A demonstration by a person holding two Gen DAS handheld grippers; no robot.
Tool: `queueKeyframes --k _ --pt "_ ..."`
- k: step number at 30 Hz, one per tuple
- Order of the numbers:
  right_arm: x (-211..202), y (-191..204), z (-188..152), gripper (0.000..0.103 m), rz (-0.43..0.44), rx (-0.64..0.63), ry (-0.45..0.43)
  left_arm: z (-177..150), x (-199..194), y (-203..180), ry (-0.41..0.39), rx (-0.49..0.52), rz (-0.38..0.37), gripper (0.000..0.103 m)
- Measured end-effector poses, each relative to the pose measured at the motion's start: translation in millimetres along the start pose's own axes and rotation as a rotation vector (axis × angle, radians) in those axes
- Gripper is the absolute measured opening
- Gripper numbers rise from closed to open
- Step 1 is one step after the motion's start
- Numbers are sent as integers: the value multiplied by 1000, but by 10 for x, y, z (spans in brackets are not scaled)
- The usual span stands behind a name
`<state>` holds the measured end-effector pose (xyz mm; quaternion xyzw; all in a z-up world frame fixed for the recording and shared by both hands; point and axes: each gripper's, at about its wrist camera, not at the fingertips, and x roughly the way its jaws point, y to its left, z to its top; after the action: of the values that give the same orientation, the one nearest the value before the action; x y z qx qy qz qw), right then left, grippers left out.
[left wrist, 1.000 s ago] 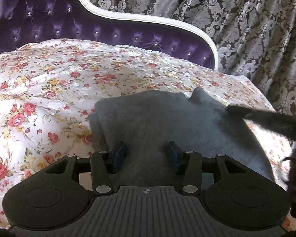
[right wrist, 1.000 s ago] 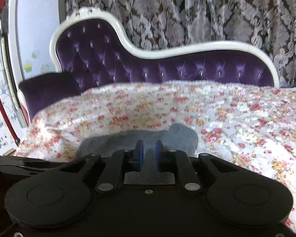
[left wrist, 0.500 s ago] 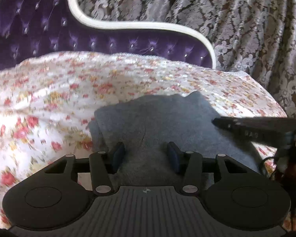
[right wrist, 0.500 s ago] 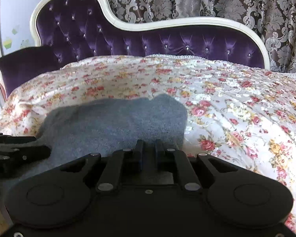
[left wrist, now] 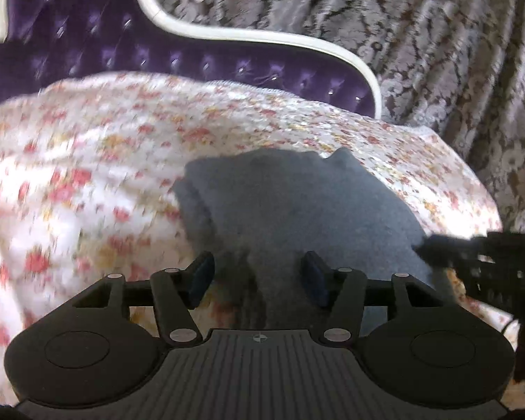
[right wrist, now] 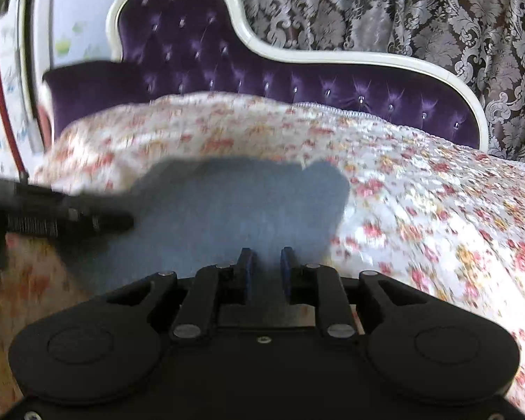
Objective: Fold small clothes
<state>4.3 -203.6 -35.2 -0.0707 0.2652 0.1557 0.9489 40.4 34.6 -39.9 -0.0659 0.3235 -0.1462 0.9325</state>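
Observation:
A grey knit garment [left wrist: 297, 206] lies folded flat on a floral bedspread [left wrist: 87, 161]. It also shows in the right wrist view [right wrist: 227, 210]. My left gripper [left wrist: 259, 276] is open and empty, its jaws wide apart over the garment's near edge. My right gripper [right wrist: 265, 266] has its jaws a narrow gap apart over the garment's near right edge, with nothing visibly between them. Each gripper shows as a dark blurred shape in the other's view, the right one [left wrist: 472, 255] at the garment's right side and the left one [right wrist: 70, 217] at its left side.
The bedspread [right wrist: 420, 192] covers a purple tufted chaise with a white frame [right wrist: 332, 56]. A patterned grey curtain [left wrist: 402, 35] hangs behind. A white wall and a red cord [right wrist: 3, 105] are at the far left.
Both grippers have drawn back from the garment, and both views are blurred by motion. My right gripper's jaws have opened slightly. The garment lies where it was.

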Motion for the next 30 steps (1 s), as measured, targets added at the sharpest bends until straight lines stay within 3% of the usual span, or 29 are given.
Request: queueKeyframes --k 2,9,10,12,14,15,16,18,24,28,30 --pt "-74 -12 -21 30 4 14 -1 -23 -32 43 8 -25 1 56" --pt "-364 -16 23 62 5 73 -65 37 -328 -61 -71 0 53 57" --pt "-402 -14 44 73 6 81 -78 63 -378 -93 -83 4 60 63" --pt "-463 3 79 83 2 91 -99 95 -471 -161 -111 9 75 73" --pt "-521 22 114 89 -5 103 -120 130 -553 -239 -134 23 85 74" --pt "-545 29 129 95 -8 110 -127 144 -581 -275 -138 32 89 81" --pt "-569 34 140 100 -9 118 -136 157 -606 -313 -142 44 90 94" --pt "-617 33 150 102 -9 138 -151 171 -646 -389 -147 71 84 103" --pt "-718 36 152 102 -54 167 -137 133 -716 -522 -158 82 123 103" --pt "-705 53 131 102 -103 168 -62 116 -737 -560 -121 70 117 103" --pt "-719 35 96 103 -94 192 -47 112 -757 -622 -105 89 152 103"
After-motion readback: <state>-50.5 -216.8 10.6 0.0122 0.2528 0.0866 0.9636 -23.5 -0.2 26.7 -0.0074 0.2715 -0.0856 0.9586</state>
